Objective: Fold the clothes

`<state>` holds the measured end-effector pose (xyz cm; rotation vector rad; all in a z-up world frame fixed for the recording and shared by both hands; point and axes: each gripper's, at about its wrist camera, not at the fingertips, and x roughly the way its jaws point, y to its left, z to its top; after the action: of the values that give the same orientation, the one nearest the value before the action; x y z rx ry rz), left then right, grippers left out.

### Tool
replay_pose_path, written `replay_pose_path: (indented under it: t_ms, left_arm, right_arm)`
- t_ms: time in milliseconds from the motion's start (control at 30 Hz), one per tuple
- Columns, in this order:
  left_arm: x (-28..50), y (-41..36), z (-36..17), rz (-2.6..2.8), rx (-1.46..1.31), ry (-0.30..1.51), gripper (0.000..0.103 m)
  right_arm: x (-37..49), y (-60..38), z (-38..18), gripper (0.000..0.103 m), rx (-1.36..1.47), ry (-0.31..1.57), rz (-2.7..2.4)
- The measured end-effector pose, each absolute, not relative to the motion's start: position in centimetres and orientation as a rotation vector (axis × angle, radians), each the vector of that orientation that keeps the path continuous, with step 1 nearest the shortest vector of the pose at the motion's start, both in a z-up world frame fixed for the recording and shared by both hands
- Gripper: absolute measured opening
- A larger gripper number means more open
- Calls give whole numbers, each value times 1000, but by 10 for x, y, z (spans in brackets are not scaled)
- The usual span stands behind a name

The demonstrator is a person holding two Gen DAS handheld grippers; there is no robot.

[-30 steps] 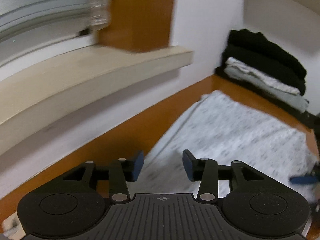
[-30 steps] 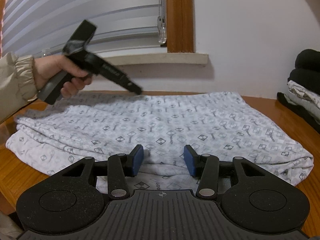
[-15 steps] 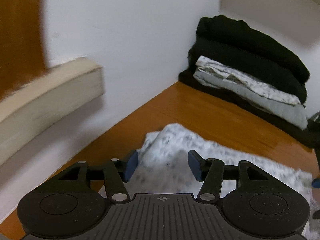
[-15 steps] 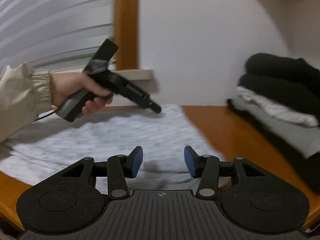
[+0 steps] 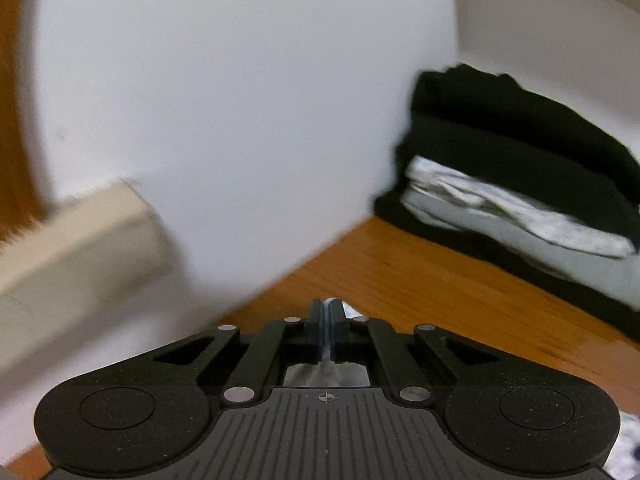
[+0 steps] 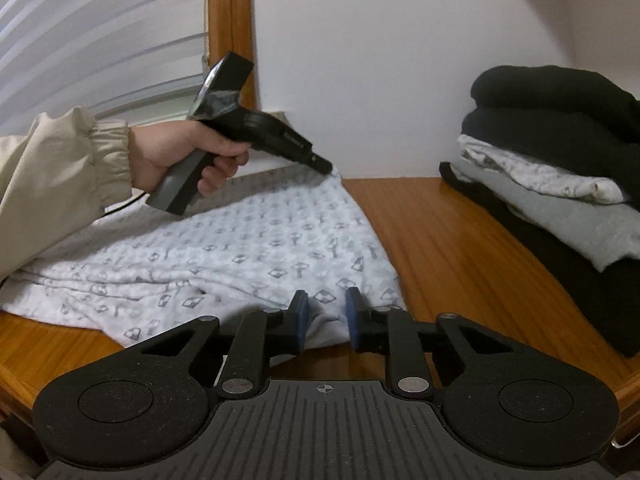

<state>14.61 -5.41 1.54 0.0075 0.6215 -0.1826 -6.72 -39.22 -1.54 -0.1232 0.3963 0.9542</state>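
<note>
Left gripper [image 5: 328, 330] just snapped closed, pinching the far corner of the patterned cloth [image 6: 248, 256] lying on the bench [image 6: 452, 240]. Right gripper [image 6: 324, 318] has been closing around the near corner, pads not quite pressing yet.

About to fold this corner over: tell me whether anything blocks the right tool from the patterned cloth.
Nothing visible does. The right tool already straddles the near corner of the white patterned cloth, its jaws having just been closing, not yet pressing.
</note>
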Motion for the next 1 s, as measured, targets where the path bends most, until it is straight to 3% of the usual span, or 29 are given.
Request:
replay_pose_path:
  t_ms: [67, 333, 433, 600, 667, 733, 900, 1000]
  left_arm:
    - [138, -62, 14, -184, 48, 607, 16]
    - [101, -68, 21, -226, 53, 625, 40]
    - [79, -55, 34, -210, 52, 619, 40]
    - [20, -3, 68, -147, 62, 590, 46]
    - [-15, 20, 80, -117, 63, 572, 54]
    - [-53, 38, 87, -80, 56, 578, 54]
    - [-142, 90, 87, 35, 13, 593, 61]
    - [-187, 121, 76, 91, -54, 616, 64]
  right_arm:
    - [-70, -398, -12, 23, -126, 390, 963]
    - [-70, -406, 7, 24, -281, 313, 943]
    - [-63, -391, 5, 33, -289, 321, 991]
    - [-57, -399, -2, 27, -268, 424, 996]
    - [-71, -406, 4, 29, -277, 382, 986]
    - [-86, -400, 10, 29, -288, 348, 994]
    - [-129, -346, 18, 42, -340, 281, 1151]
    - [-158, -305, 19, 44, -358, 269, 1285]
